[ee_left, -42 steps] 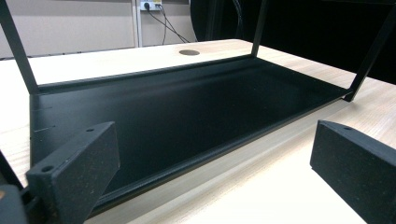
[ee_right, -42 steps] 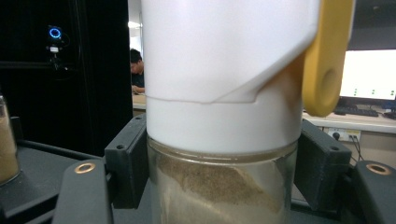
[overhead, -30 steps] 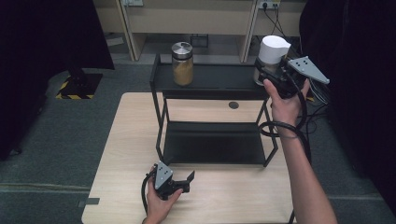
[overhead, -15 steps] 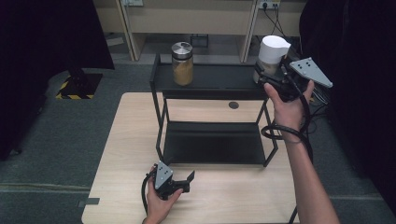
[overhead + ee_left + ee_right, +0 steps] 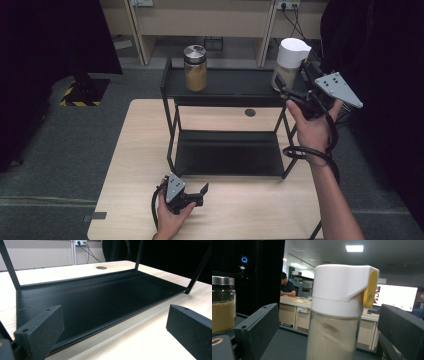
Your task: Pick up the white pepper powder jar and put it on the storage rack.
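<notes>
High view: two jars (image 5: 195, 68) (image 5: 288, 64), two claws (image 5: 192, 195) (image 5: 295, 85).

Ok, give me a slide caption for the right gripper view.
Open right hand-held gripper flanking a white-capped clear jar on the black metal shelf.

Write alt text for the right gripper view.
A white-lidded jar with a yellow tab stands on a black shelf, between the open jaws of the right hand-held gripper, which touch nothing. At the left edge stands a glass jar of brown powder; an office lies behind.
</notes>
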`<state>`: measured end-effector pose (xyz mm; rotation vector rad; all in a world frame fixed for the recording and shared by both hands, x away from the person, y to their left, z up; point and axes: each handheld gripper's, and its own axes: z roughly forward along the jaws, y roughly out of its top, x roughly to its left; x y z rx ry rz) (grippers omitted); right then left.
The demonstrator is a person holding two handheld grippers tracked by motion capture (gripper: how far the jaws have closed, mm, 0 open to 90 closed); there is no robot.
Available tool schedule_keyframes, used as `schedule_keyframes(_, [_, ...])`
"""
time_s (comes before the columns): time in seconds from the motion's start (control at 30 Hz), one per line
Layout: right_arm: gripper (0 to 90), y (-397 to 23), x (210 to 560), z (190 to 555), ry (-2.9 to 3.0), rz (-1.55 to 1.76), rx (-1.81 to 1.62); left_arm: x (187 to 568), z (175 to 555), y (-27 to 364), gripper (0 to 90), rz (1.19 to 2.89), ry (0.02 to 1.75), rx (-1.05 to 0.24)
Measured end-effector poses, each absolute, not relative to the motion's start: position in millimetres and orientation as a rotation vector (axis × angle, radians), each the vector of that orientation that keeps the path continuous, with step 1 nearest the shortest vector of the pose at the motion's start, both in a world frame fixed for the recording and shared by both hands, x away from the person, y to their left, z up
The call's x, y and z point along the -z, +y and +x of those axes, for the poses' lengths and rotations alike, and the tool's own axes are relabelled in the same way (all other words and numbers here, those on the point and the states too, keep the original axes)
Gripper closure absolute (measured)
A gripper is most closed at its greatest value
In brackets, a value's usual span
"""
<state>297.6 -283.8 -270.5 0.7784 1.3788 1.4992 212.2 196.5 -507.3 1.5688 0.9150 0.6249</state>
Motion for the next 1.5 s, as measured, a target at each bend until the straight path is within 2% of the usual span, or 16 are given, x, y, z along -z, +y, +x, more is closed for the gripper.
schedule_keyframes(1.5, [3.5, -293, 326, 251, 1.428, 0.739, -1.520, 508, 211, 196, 0.6, 1.567, 0.914, -0.630])
